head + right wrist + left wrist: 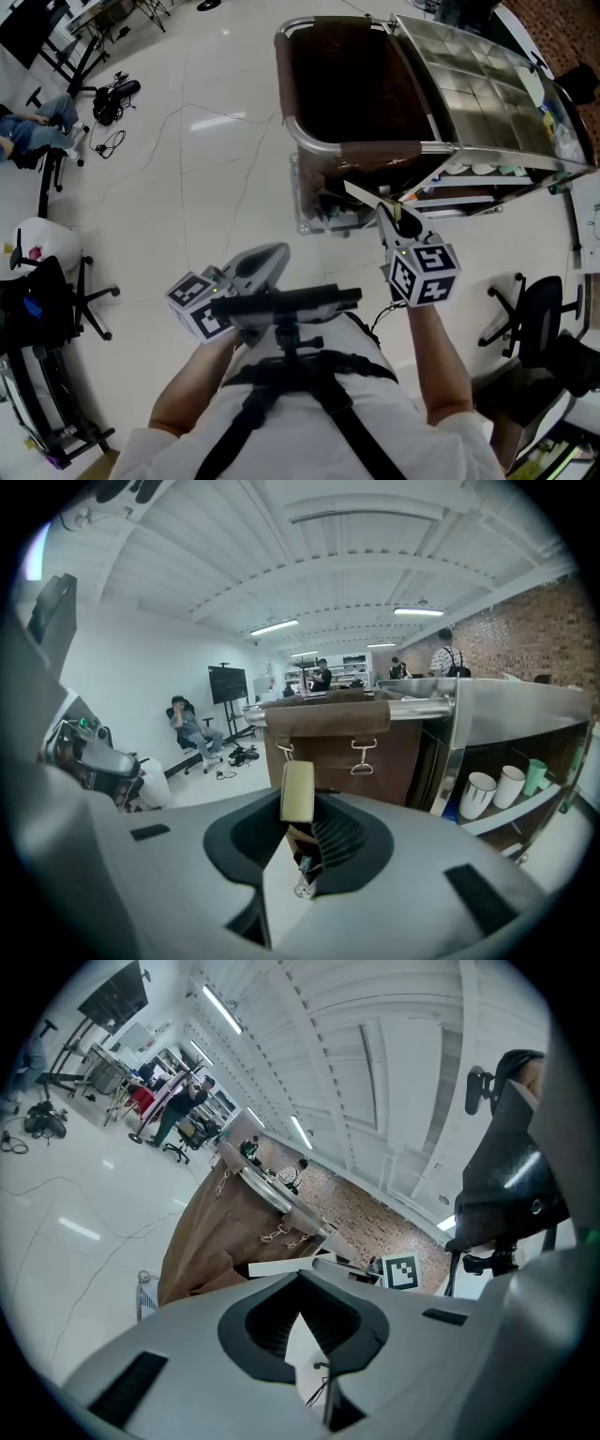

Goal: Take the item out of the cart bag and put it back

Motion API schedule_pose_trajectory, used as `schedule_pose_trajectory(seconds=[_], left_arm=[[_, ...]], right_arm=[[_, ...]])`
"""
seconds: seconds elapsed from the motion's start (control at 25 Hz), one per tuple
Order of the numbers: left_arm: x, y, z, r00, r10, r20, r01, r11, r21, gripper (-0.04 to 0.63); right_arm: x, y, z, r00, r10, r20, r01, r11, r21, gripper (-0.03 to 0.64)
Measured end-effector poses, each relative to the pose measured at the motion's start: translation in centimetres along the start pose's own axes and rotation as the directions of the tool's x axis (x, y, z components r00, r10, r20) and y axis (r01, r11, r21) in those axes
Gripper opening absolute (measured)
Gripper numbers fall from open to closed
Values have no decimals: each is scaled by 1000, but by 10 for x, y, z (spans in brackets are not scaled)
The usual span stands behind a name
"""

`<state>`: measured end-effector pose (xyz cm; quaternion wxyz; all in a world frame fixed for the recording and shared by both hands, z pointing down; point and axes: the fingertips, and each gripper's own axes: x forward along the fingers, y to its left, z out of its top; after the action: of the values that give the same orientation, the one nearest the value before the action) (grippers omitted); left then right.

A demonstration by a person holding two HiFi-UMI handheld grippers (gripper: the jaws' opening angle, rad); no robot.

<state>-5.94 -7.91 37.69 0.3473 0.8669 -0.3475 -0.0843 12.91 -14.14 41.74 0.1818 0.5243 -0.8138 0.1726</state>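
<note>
Slippage is looking likely, right gripper [298,806] is pinching the pale slab [298,787] by one end, so clipping the cart bag [408,761] could twist it free.

- Cart bag [347,84]: 12 o'clock from the wearer, hung inside the cart frame [375,148].
- Gridded shelf [478,75]: 1 o'clock, just right of the bag.
- Cups [492,792]: lower shelf, beneath it.
- Item [298,791]: between the right gripper's [389,216] jaws, before the bag's near rim.
- Left gripper [277,255]: 8 o'clock of the right gripper, apart from the cart.
- Seated person [37,127]: 10 o'clock, far.
- Office chairs: 9 o'clock [56,281] and 4 o'clock [534,309].
</note>
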Motion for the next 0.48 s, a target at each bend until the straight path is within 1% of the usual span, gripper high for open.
schedule_pose_trajectory(seconds=[0.36,0.48], left_arm=[[-2,3,1,1000,10,14,-10,1000,-7,3],[-2,1,2,1000,8,16,-8,1000,-7,4]], right_arm=[[22,-4,-17,998,0,-59,-1,1000,-10,75],[32,-2,-20,997,1,-79,-4,1000,-30,75]])
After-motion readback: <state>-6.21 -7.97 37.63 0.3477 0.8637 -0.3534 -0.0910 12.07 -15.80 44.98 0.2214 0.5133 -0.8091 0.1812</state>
